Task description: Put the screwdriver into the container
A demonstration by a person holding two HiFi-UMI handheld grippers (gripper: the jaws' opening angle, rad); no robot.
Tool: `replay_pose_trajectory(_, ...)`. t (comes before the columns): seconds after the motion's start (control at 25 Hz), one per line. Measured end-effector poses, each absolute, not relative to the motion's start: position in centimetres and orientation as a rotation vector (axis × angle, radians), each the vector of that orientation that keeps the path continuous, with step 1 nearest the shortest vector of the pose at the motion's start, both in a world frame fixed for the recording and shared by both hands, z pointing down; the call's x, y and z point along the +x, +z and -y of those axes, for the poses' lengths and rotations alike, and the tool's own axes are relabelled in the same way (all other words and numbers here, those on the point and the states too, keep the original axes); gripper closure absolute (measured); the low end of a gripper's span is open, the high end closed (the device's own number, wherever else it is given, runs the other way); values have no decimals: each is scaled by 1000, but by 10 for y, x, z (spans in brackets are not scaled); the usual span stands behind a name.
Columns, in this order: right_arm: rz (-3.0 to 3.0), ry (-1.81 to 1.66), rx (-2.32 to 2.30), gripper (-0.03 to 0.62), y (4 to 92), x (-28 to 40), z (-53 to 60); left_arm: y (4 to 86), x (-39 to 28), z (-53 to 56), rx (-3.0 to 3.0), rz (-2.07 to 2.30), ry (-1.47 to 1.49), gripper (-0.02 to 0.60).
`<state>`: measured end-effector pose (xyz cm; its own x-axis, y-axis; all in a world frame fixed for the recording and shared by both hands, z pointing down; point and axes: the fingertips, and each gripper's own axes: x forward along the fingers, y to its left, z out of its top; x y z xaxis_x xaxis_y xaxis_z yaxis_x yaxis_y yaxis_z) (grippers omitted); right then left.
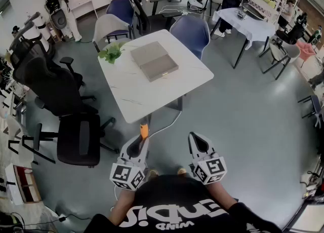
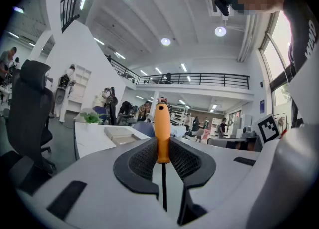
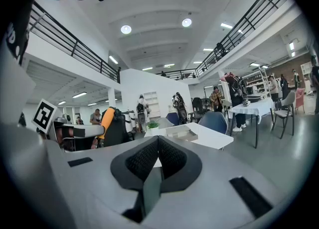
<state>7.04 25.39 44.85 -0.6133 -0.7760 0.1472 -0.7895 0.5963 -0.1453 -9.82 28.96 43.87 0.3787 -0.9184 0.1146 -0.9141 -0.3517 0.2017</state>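
My left gripper [image 1: 142, 138] is shut on the screwdriver [image 2: 161, 132]. Its orange handle [image 1: 144, 130] sticks out past the jaw tips, and the thin black shaft runs back between the pads. The grey box-like container [image 1: 154, 60] lies on the white table [image 1: 152, 87] ahead, well beyond both grippers. In the left gripper view the container [image 2: 119, 134] shows low at the left on the tabletop. My right gripper [image 1: 195, 139] is shut with nothing between its pads, level with the left one. From the right gripper view the container [image 3: 182, 133] is straight ahead and the orange handle [image 3: 105, 120] at the left.
A small green plant [image 1: 112, 52] stands on the table's left corner. Blue and grey chairs [image 1: 192, 33] ring the far side of the table. A black office chair [image 1: 63, 103] stands left of it. Another white table [image 1: 245, 22] stands at the back right, with people around.
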Motion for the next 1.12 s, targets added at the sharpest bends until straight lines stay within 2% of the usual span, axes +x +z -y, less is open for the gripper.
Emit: replay_pose_trajectory(1.12,2613,320,1654,582,474,29,-183,468,-170,-193,2532,1468,78,499)
